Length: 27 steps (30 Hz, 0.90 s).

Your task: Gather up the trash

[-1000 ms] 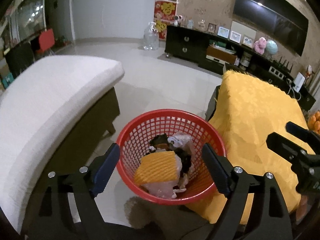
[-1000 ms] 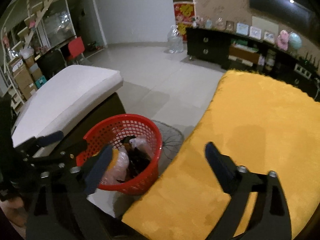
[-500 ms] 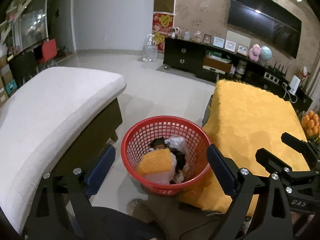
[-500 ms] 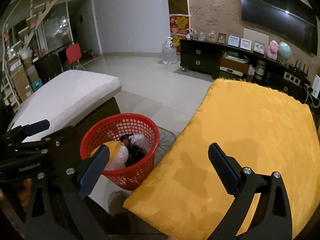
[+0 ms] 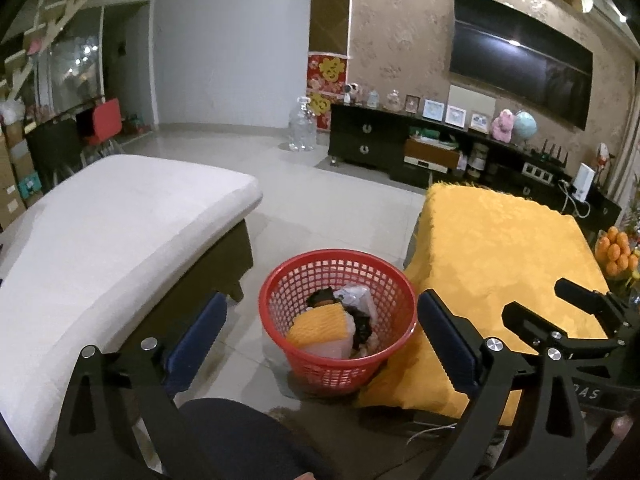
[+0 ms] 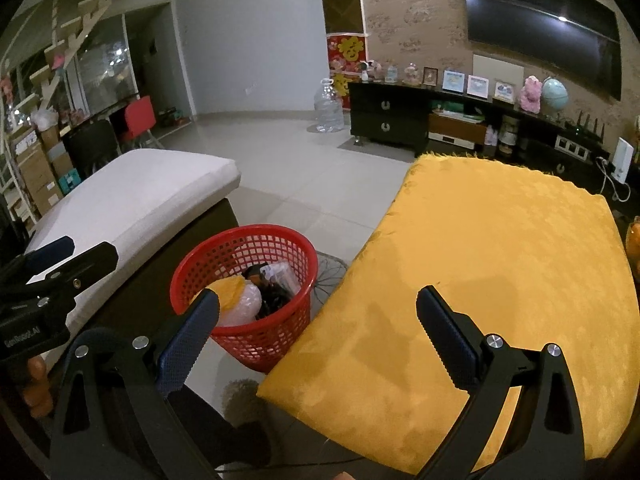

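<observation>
A red mesh basket (image 5: pixel 280 322) stands on the tiled floor between a white-cushioned seat and a yellow-covered table. It holds trash (image 5: pixel 320 326): a yellow foam piece, clear plastic wrap and dark scraps. The basket also shows in the right wrist view (image 6: pixel 304 272). My left gripper (image 5: pixel 322 328) is open and empty, well above the basket. My right gripper (image 6: pixel 318 314) is open and empty, above the table's near left edge. Its fingers show at the right of the left wrist view (image 5: pixel 536 320).
The yellow tablecloth (image 6: pixel 500 260) covers the table on the right. The white-cushioned seat (image 5: pixel 100 224) stands on the left. A dark TV cabinet (image 5: pixel 400 152) lines the far wall, with a water jug (image 5: pixel 302 130) beside it. Oranges (image 5: pixel 614 250) sit at the table's far right.
Both grippers have risen and pulled back from the basket, so it looks smaller and farther below. Both stay open and empty.
</observation>
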Each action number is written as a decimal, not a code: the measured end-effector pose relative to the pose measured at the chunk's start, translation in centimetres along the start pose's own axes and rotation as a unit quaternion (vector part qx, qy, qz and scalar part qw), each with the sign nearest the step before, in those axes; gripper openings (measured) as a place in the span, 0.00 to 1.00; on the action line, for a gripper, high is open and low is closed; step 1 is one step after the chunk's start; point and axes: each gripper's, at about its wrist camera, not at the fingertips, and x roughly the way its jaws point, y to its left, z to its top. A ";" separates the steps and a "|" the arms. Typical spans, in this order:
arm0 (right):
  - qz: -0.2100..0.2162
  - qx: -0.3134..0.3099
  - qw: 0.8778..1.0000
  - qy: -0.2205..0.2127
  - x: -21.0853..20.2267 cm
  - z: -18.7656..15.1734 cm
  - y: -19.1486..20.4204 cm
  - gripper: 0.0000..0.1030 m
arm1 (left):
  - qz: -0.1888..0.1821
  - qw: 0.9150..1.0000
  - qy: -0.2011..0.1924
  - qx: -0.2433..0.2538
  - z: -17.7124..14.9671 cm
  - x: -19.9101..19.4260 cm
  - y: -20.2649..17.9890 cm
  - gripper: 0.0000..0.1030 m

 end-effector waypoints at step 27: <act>-0.006 0.009 1.000 -0.003 -1.1 -0.8 -0.4 0.93 | 0.011 1.000 0.016 0.005 -1.2 0.2 -0.8 0.90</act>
